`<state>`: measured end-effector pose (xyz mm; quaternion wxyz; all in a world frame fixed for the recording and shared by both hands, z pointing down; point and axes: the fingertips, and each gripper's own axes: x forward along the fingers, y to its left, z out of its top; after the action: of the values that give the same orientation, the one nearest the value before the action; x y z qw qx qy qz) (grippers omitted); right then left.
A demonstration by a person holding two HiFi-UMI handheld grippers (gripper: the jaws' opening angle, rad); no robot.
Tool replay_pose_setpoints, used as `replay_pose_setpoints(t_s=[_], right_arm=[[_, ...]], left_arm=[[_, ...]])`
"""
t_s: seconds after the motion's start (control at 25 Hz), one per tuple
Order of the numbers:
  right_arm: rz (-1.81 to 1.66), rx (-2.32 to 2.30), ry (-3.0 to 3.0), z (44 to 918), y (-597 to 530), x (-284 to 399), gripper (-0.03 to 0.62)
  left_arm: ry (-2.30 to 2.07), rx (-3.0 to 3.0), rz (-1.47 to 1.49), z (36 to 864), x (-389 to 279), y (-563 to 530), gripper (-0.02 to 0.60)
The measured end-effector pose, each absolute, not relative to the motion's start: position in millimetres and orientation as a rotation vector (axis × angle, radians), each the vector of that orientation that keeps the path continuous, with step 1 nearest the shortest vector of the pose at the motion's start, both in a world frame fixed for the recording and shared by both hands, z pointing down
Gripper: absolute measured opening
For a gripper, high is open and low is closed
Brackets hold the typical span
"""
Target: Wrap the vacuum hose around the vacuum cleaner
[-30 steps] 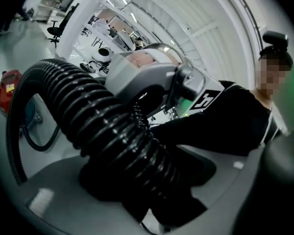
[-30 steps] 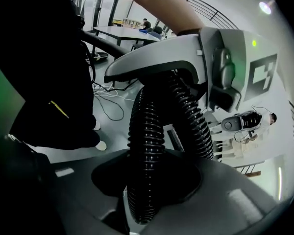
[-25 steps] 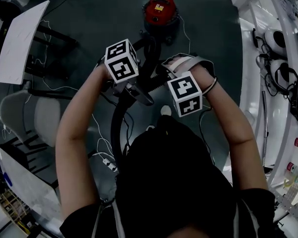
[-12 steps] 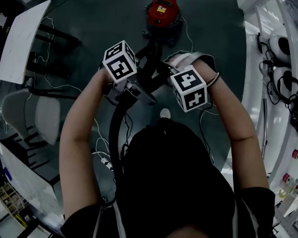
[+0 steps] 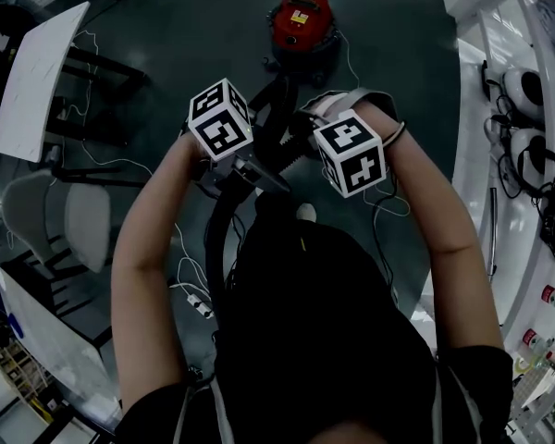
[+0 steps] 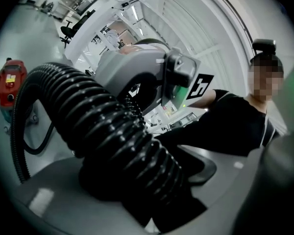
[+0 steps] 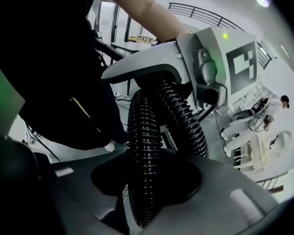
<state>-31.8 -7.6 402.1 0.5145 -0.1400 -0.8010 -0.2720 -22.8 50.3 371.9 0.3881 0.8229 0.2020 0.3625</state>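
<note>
The red vacuum cleaner (image 5: 302, 21) stands on the dark floor at the top of the head view and shows small at the left (image 6: 10, 84) of the left gripper view. Its black ribbed hose (image 5: 276, 100) runs from it to both grippers, then curves down the floor. My left gripper (image 5: 259, 172) is shut on a thick stretch of hose (image 6: 117, 141). My right gripper (image 5: 294, 141) is shut on another stretch of hose (image 7: 144, 165), which stands upright between its jaws. The two grippers face each other closely, one loop of hose between them.
A white board (image 5: 37, 72) on a dark frame and a grey chair (image 5: 55, 215) stand at the left. White workbenches (image 5: 499, 109) with gear line the right side. Thin cables and a power strip (image 5: 199, 299) lie on the floor near my feet.
The right gripper has moved up the picture, nearer the left gripper and the vacuum cleaner. The left gripper has shifted slightly. Both have kept their hold on the hose.
</note>
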Motion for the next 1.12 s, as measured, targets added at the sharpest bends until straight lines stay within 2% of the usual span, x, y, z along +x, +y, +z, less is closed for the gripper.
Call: replay_pose_setpoints(t_s=[0.44, 0.8, 1.12], right_arm=[[-0.464, -0.34, -1.917, 401.9, -45.8, -29.3, 0.153], [-0.419, -0.369, -1.908, 403.3, -67.7, -46.2, 0.184], [-0.506, -0.337, -1.936, 393.4, -73.1, -61.4, 0.173]], left_arm=[[0.603, 2.193, 1.056, 377.4, -27.4, 9.8, 0.368], [0.666, 2.058, 0.826, 371.9, -44.6, -13.0, 0.298], [0.653, 1.986, 0.629, 366.9, -53.2, -20.8, 0.264]])
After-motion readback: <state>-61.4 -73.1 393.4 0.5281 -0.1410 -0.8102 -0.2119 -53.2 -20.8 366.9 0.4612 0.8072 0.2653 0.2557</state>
